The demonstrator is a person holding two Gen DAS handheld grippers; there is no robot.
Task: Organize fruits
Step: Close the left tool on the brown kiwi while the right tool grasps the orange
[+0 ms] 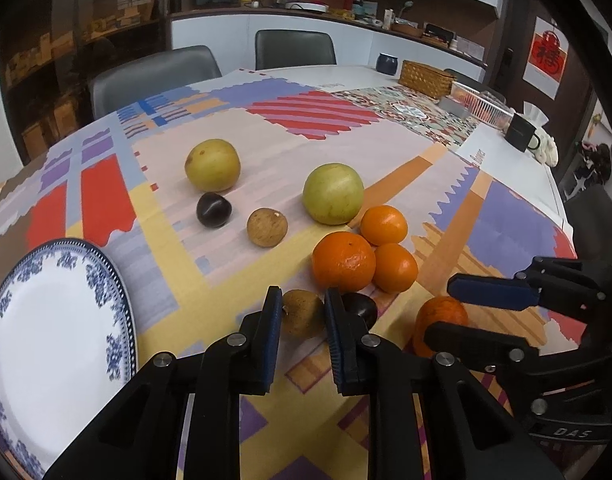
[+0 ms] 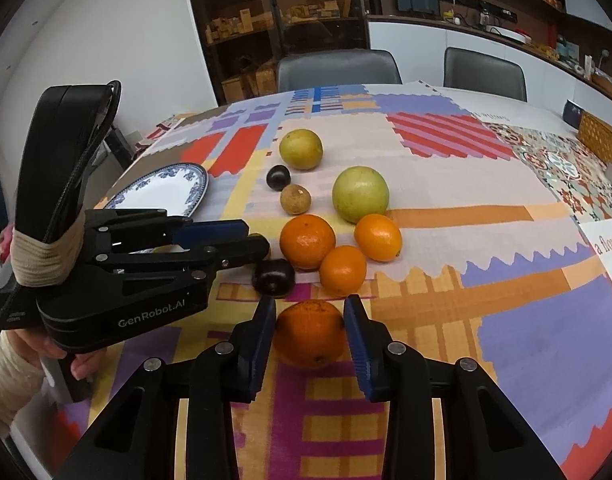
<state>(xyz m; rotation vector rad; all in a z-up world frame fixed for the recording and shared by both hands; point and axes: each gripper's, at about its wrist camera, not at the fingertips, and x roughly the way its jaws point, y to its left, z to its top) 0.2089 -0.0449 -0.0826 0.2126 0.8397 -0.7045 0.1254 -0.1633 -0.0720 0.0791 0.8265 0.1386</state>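
Plate [image 1: 45, 320] left of the fruit cluster [image 1: 346, 240] on the tablecloth [image 1: 506, 216].

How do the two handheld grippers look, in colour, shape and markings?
Both are black plastic with silver rivets and ribbed blue pads. The left gripper carries white "GenRobot.AI" lettering, a black strap, beige tape wrapping and a black cable. The right gripper shows "DAS" lettering.

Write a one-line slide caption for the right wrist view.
Right gripper jaws closed on a round orange fruit, beside the left gripper on a patterned tablecloth.
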